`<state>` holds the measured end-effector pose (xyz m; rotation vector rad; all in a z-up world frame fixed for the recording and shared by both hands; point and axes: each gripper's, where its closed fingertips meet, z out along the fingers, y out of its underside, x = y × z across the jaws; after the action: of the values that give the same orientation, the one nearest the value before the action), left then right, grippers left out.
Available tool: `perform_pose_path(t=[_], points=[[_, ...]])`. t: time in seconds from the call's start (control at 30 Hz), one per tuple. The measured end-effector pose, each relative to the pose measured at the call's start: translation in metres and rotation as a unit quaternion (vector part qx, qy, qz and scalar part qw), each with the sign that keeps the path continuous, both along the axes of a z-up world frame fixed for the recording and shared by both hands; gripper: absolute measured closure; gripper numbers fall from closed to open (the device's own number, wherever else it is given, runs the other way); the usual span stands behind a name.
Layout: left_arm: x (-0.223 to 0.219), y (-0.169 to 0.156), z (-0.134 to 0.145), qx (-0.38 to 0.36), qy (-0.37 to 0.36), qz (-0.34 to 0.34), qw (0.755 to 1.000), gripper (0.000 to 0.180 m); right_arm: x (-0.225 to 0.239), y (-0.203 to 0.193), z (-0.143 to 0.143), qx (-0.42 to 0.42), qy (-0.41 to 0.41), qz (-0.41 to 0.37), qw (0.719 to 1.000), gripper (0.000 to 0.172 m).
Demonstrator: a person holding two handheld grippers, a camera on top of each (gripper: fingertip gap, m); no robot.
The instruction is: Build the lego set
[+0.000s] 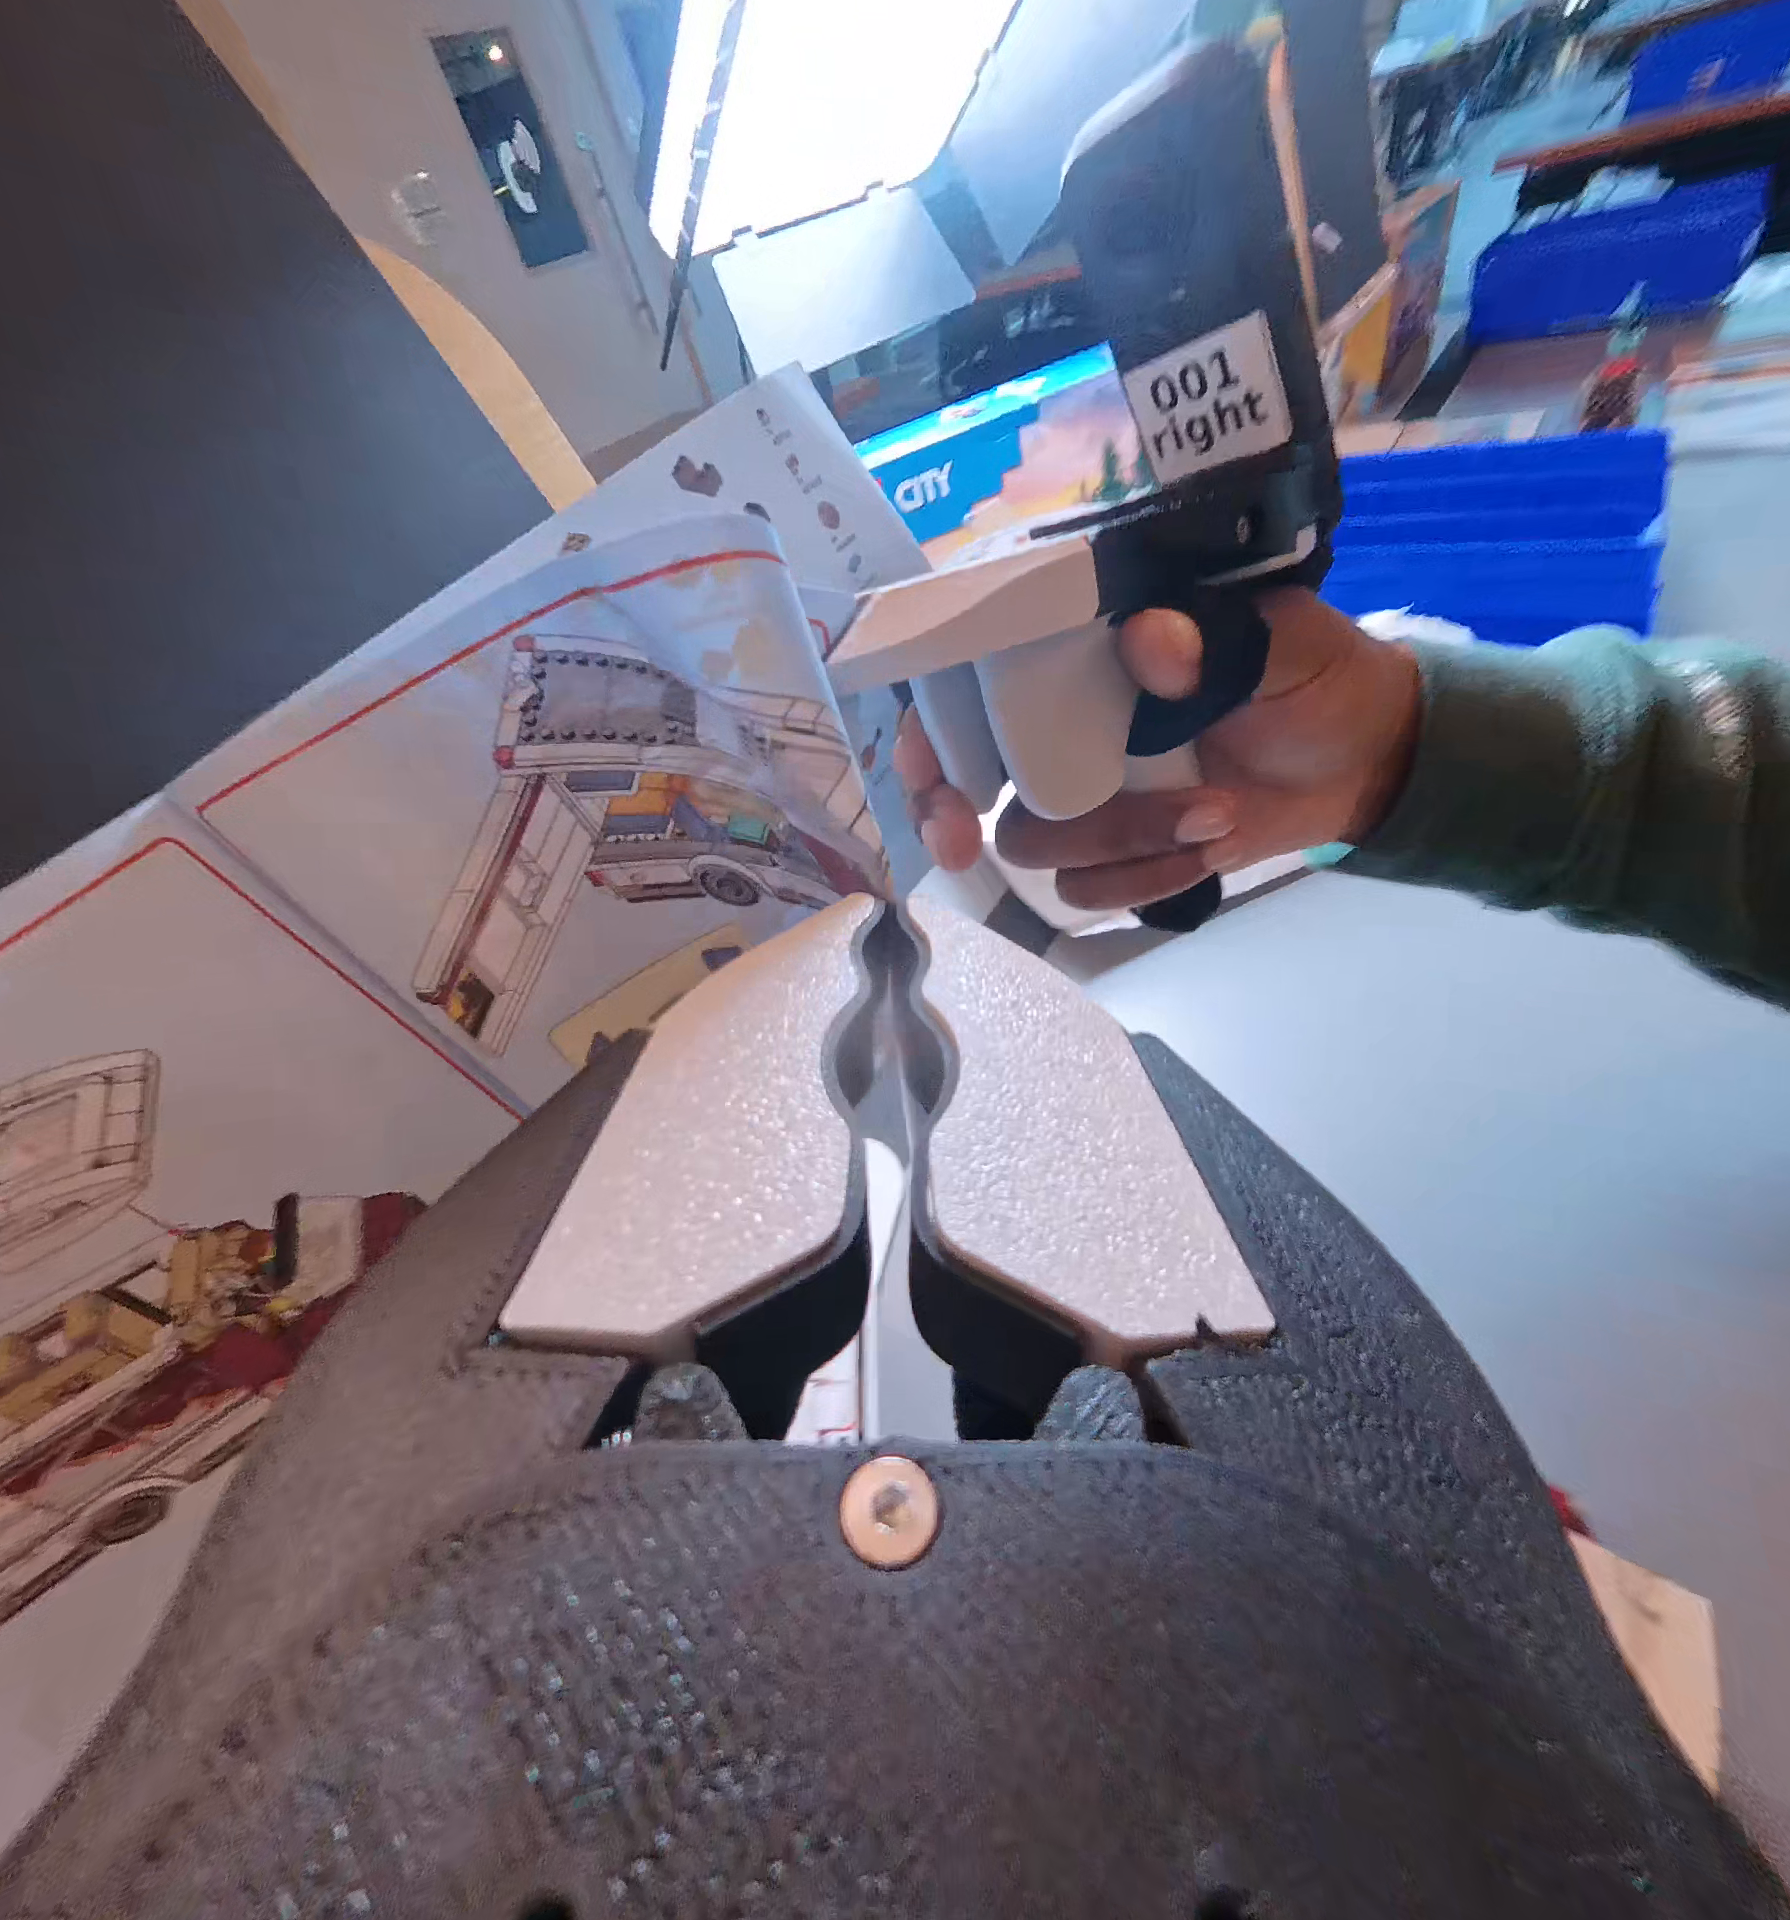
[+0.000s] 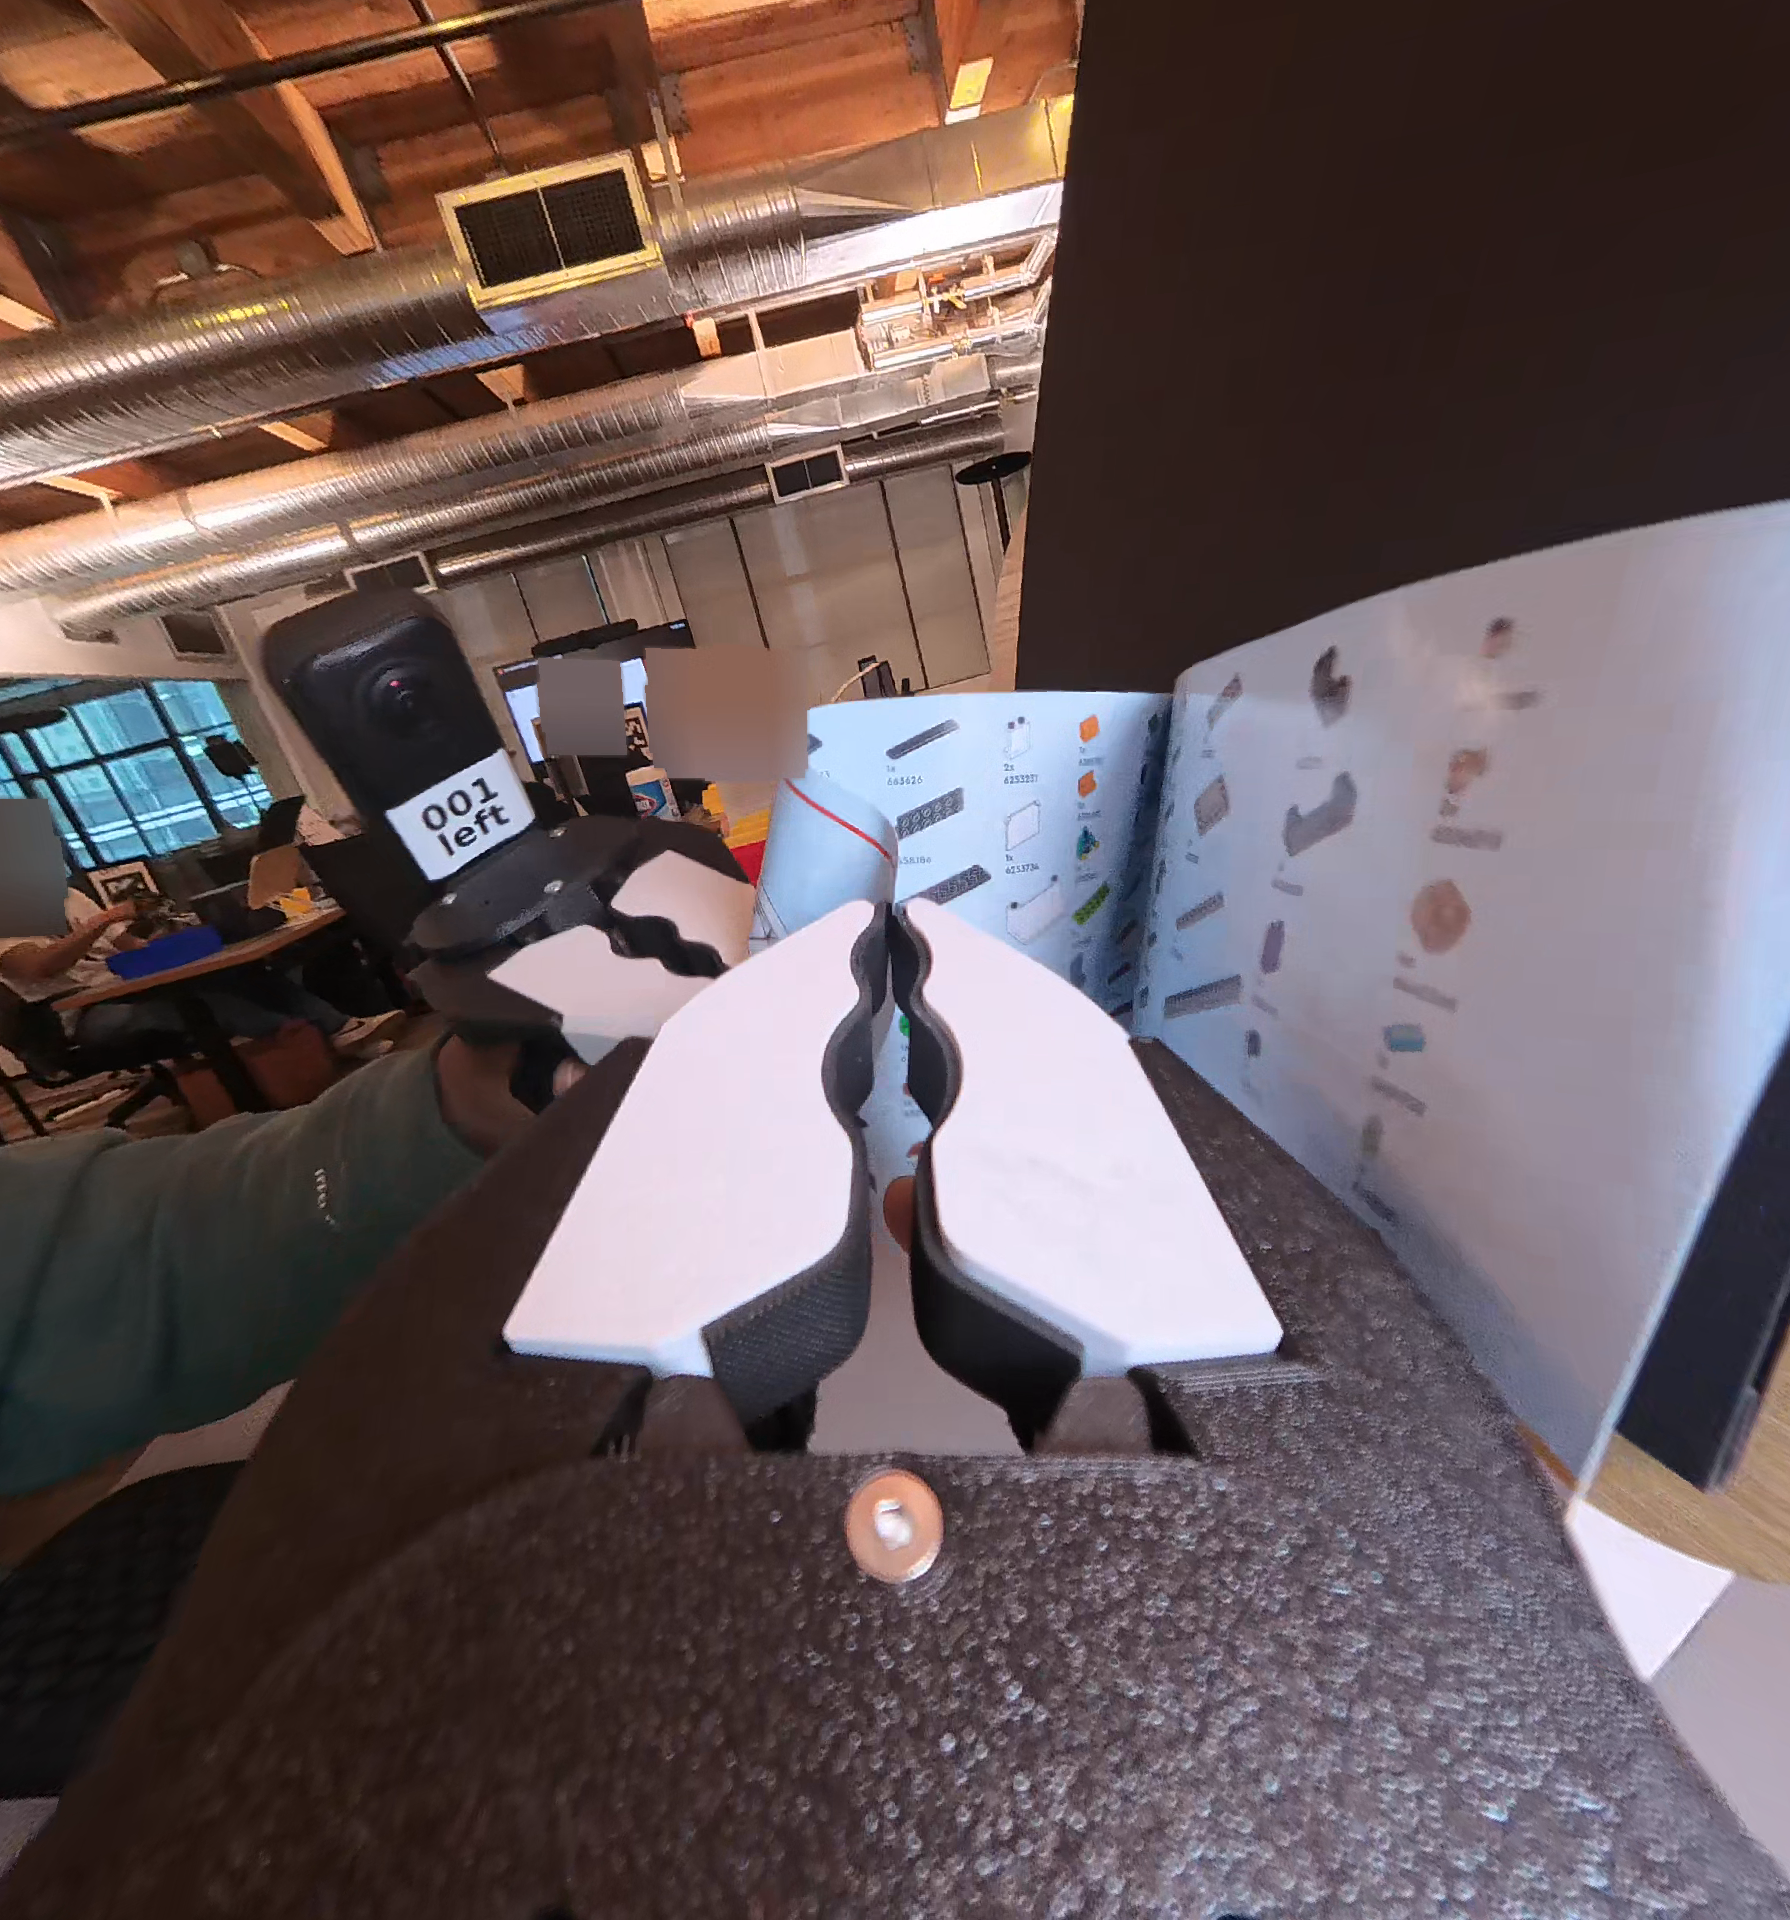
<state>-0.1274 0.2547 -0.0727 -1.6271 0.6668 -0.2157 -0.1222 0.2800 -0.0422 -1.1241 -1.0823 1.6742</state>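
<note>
An open building-instruction booklet (image 1: 351,831) stands tilted, with drawings of a white camper van. One page (image 1: 662,675) curls off it, and its lower corner runs between my left gripper's (image 1: 886,914) pads, which are shut on it. My right gripper (image 1: 844,649), held by a hand in a green sleeve, meets the same page's upper edge. In the right wrist view my right gripper (image 2: 896,914) is shut, and the curled page's (image 2: 829,842) edge ends at its tips. The booklet's parts-list pages (image 2: 1390,883) stand behind and to the right. The left gripper (image 2: 662,945) is close on the left.
A white table (image 1: 1493,1143) lies under the grippers. A colourful toy box (image 1: 995,447) and blue bins (image 1: 1493,530) stand behind. A dark panel (image 2: 1442,260) rises behind the booklet. People sit at a desk (image 2: 195,956) far off to the left. The gap from one gripper's tips to the other's is roughly 4 cm.
</note>
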Motion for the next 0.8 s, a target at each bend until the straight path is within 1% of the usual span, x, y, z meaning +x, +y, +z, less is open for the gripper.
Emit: perform_pose_path(t=[0.07,0.17,0.2,0.27,0.33,0.4,0.43,0.53,0.63,0.67,0.73,0.77,0.8], points=[[-0.001,-0.001,0.006,-0.019,-0.069,-0.023,0.997,0.18,0.003,0.003,0.001,-0.002,0.006,-0.007,1.0,0.172],[-0.006,-0.002,0.017,-0.038,-0.184,-0.06,0.98,0.18,0.006,0.0,0.002,-0.004,0.017,0.001,1.0,0.169],[-0.008,-0.002,0.019,-0.044,-0.214,-0.07,0.973,0.18,0.006,-0.005,0.0,-0.003,0.016,0.013,1.0,0.165],[-0.009,-0.003,0.02,-0.055,-0.247,-0.087,0.964,0.18,0.003,-0.019,-0.001,0.001,0.019,0.043,0.999,0.158],[-0.008,-0.002,0.017,-0.059,-0.257,-0.094,0.96,0.18,-0.001,-0.031,-0.002,0.01,0.018,0.063,0.998,0.158],[-0.007,-0.002,0.019,-0.061,-0.272,-0.104,0.955,0.18,-0.006,-0.033,-0.004,0.034,0.01,0.051,0.998,0.172],[-0.008,-0.002,0.02,-0.06,-0.277,-0.102,0.954,0.18,-0.006,-0.033,-0.002,0.038,0.016,0.049,0.998,0.172],[-0.016,-0.002,0.021,-0.056,-0.281,-0.095,0.953,0.18,0.001,-0.028,0.008,0.007,0.039,0.06,0.997,0.172],[-0.019,-0.006,0.023,-0.056,-0.293,-0.103,0.949,0.18,0.003,-0.014,0.006,0.005,0.035,0.025,0.999,0.172],[-0.018,-0.008,0.023,-0.055,-0.294,-0.105,0.948,0.18,0.002,-0.013,0.003,0.009,0.029,0.018,0.999,0.169],[-0.015,-0.009,0.023,-0.055,-0.297,-0.114,0.947,0.18,-0.004,-0.017,-0.002,0.017,0.013,0.017,1.0,0.148],[-0.013,-0.009,0.023,-0.056,-0.298,-0.116,0.946,0.18,-0.006,-0.021,-0.003,0.019,0.014,0.022,0.999,0.146],[-0.012,-0.008,0.022,-0.057,-0.295,-0.116,0.947,0.18,-0.007,-0.024,-0.001,0.02,0.019,0.027,0.999,0.15]])
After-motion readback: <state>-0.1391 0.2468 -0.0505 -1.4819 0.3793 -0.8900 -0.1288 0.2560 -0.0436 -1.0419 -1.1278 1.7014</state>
